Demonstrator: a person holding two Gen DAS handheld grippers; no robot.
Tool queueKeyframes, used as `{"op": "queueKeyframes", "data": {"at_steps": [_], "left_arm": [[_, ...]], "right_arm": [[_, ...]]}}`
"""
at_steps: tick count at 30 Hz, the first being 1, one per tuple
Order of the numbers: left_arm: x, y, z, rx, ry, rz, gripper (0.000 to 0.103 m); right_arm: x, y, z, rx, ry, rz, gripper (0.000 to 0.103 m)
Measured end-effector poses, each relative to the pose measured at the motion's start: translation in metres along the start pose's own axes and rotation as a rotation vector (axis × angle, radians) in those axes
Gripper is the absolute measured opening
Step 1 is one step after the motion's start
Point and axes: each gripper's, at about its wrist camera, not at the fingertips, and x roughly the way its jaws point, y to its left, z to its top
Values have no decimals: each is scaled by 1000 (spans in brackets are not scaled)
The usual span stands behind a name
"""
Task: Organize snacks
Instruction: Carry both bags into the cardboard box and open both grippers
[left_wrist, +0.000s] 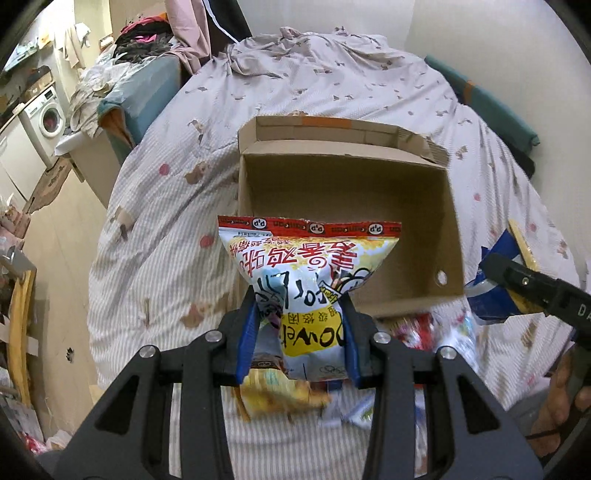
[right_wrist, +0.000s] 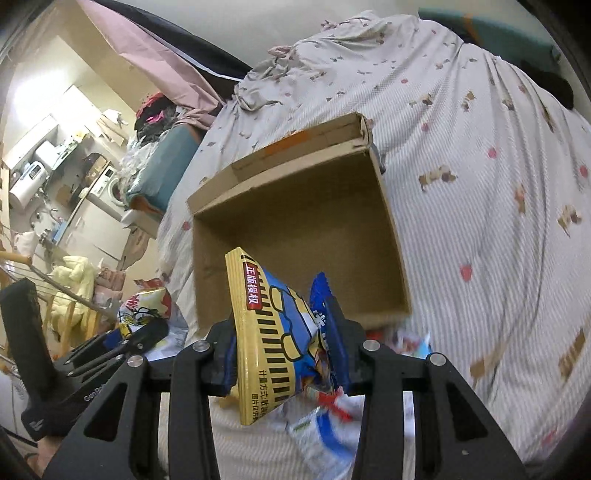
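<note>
- Left gripper (left_wrist: 301, 314): jaws closed onto a snack bag (left_wrist: 308, 280), pinched mid-body between the blue pads (left_wrist: 246, 332).
- Right gripper (right_wrist: 282, 332): jaws clamped on a yellow-blue packet (right_wrist: 269, 332), held tilted.
- Both grippers are raised, side by side.

The right gripper (right_wrist: 282, 332) is clamped on a yellow and blue snack bag (right_wrist: 269, 332), squeezed at its middle and held up in front of an open cardboard box (right_wrist: 391, 236) that sits on the bed (right_wrist: 480, 184). More snack packets (right_wrist: 321, 432) lie blurred on the striped sheet below it. At lower left the left gripper (right_wrist: 140, 336) holds a red and yellow snack bag (right_wrist: 146, 306).
</note>
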Motion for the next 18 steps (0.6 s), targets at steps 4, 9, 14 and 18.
{"op": "queueKeyframes", "data": {"at_steps": [4,9,14,18], "left_arm": [[26,-1,16,1,-2,11,35],[59,0,27,-12,-13,23,35],[89,8,20,-23,-12,21,35],[104,12,17,-42,10,-3,35]], "right_arm": [[22,-8,15,4,-22,-11,42],[55,-18,29,-24,-30,-47,42],[79,-31,30,-38,-6,-64,42],[95,-36,29,-72,19,-91,42]]}}
